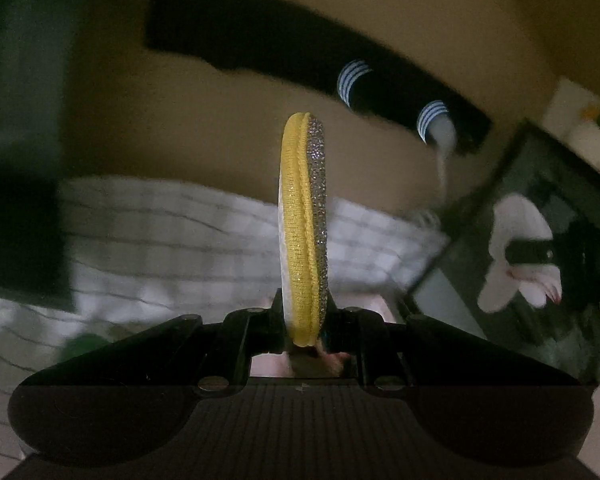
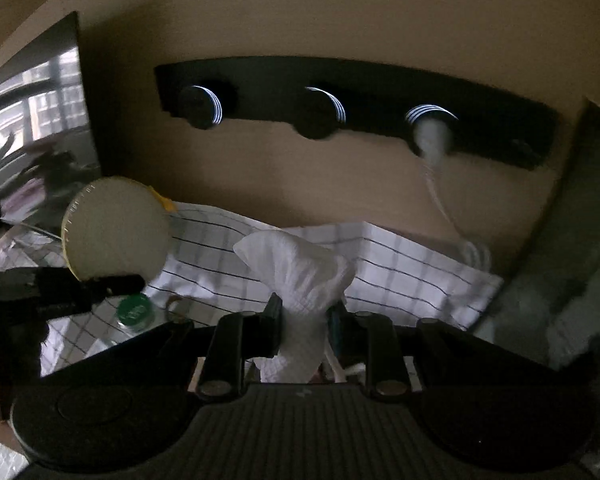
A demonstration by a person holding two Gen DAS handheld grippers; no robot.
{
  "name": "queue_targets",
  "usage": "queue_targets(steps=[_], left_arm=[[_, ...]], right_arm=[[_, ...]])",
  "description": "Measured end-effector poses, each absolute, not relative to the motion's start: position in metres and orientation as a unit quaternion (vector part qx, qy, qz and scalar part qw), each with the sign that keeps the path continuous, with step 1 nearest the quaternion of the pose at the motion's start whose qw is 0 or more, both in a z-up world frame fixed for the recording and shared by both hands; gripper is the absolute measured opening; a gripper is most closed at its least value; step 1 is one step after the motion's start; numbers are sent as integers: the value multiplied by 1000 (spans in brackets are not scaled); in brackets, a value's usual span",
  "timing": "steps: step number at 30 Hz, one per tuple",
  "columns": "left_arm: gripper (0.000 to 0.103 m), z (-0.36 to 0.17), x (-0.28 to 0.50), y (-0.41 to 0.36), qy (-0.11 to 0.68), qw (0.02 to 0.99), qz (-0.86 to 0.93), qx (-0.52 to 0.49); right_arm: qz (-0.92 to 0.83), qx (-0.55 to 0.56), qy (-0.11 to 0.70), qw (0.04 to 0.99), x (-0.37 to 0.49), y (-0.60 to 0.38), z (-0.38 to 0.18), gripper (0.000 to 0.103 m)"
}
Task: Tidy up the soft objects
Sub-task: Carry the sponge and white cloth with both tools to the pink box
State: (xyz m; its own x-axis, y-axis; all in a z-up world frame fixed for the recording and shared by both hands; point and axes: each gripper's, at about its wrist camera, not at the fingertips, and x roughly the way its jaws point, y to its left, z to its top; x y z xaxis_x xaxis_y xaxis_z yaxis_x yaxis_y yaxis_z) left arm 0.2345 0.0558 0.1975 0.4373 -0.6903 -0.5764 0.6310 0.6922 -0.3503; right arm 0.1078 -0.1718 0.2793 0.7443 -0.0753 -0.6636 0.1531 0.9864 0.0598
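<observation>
Pad [image 1: 303,224] and cloth [image 2: 300,280], each pinched in closed jaws below the hook rail [image 2: 356,104], could slip mid-swing.

A black rail [image 2: 356,92] is fixed on the beige wall [image 2: 300,20], with three round knobs [image 2: 200,106] that carry white stripes. From the knob at 3 o'clock on the rail hangs a pale cord [image 2: 436,176]. Below the wall lies a white cloth with thin dark check lines [image 2: 412,272]. At 8 o'clock from this cloth stands a clear bottle with a green cap [image 2: 134,310]. At 10 o'clock a dark glossy panel [image 2: 40,92] reflects a window.
</observation>
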Motion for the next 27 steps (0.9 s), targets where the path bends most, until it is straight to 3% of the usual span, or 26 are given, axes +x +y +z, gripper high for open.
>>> queue_targets(steps=[9, 17, 18, 19, 27], left_arm=[[18, 139, 208, -25, 428, 776, -461, -47], [18, 54, 212, -68, 535, 704, -451, -117], [21, 45, 214, -71, 545, 709, -435, -107], [31, 37, 216, -72, 551, 712, -423, -100], [45, 36, 214, -69, 496, 754, -426, -67]], right_arm=[[-75, 69, 330, 938, 82, -192, 251, 23], [-65, 169, 331, 926, 80, -225, 218, 23], [-64, 184, 335, 922, 84, -228, 210, 23], [-63, 196, 339, 918, 87, -231, 202, 23], [-44, 258, 369, 892, 134, -233, 138, 23]])
